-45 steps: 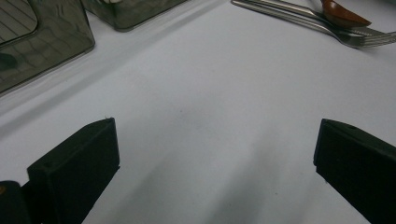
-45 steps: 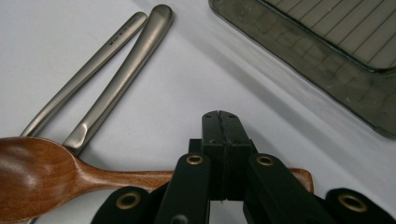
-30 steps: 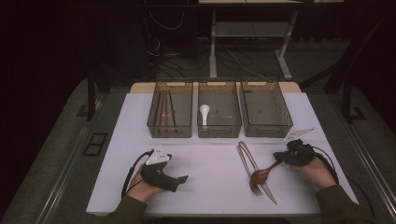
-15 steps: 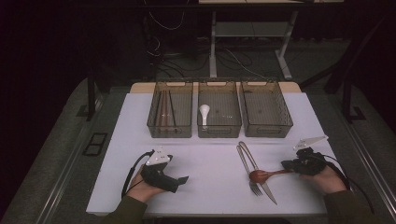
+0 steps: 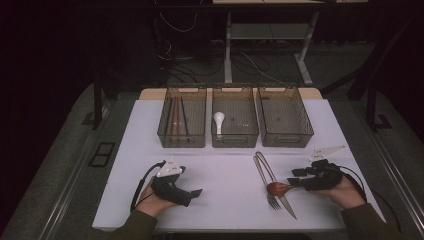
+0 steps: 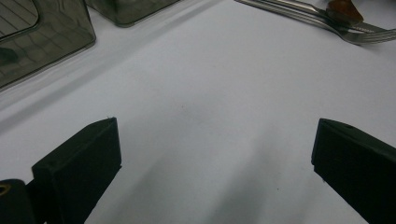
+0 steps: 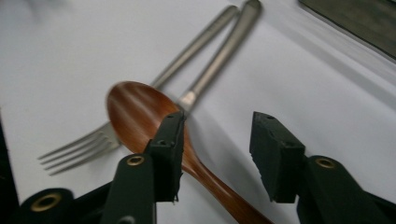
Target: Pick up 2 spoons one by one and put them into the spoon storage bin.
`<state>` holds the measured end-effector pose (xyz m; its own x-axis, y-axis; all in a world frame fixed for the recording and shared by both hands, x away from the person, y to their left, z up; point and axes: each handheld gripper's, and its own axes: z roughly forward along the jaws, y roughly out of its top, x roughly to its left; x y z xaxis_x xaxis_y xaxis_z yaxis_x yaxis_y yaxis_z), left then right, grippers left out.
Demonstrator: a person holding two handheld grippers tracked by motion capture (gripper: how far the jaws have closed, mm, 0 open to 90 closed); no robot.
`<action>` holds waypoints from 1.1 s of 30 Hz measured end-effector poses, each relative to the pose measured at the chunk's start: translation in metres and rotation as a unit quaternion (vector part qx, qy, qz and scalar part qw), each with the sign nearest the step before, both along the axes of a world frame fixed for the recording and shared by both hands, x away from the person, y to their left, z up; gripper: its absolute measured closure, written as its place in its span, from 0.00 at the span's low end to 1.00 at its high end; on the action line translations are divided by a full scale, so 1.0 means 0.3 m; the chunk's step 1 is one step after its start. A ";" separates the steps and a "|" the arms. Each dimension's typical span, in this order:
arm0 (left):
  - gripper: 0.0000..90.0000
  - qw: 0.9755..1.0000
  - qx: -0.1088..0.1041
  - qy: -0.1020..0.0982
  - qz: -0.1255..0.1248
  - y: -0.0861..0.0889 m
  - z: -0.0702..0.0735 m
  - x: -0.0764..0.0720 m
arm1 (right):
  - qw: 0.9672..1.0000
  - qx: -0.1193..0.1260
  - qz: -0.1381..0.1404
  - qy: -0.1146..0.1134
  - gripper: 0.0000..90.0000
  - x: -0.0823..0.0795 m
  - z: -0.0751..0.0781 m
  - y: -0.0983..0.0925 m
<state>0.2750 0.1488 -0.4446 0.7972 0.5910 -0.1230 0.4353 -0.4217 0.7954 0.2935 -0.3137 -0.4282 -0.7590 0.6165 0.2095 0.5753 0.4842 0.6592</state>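
**Letting go of the wooden spoon**

Standing apart, the right gripper's point(image 7: 217, 154) jaws had just been opening; the wooden spoon point(image 7: 140, 116) lay between them unpressed, low in the frame, its bowl resting across the fork point(image 7: 79, 149) and knife point(image 7: 219, 56), seemingly set down there. From the high view, three bins point(image 5: 235, 125) stood upper centre, while the left gripper point(image 6: 212, 168) gaped over bare table point(image 6: 196, 93).

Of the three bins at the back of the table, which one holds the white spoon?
The middle bin: the white spoon lies in it. The left bin holds thin sticks instead.
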 end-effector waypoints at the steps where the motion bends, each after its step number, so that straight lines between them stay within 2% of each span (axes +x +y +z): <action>1: 0.01 1.000 0.000 0.001 0.000 0.000 0.000 0.000 | 1.000 0.002 0.004 -0.001 0.59 -0.004 0.001 0.011; 7: 0.01 1.000 -0.001 0.004 0.001 0.001 -0.002 0.001 | 0.999 0.003 0.035 0.001 0.55 -0.016 -0.009 0.068; 13: 0.01 1.000 0.000 0.005 0.004 0.002 -0.002 0.002 | 0.999 -0.015 0.051 0.004 0.55 -0.021 -0.026 0.101; 24: 0.01 1.000 0.004 0.006 0.000 -0.001 -0.003 0.002 | 0.996 -0.039 0.082 -0.001 0.58 -0.032 -0.041 0.114; 33: 0.01 1.000 0.005 0.007 -0.001 -0.002 -0.003 0.001 | 0.994 -0.038 0.105 0.002 0.68 -0.038 -0.040 0.108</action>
<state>0.2754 0.1483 -0.4456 0.7963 0.5913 -0.1271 0.4452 -0.4308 0.7850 0.2821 -0.2812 -0.4404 -0.8716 0.4592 0.1717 0.4590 0.6414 0.6148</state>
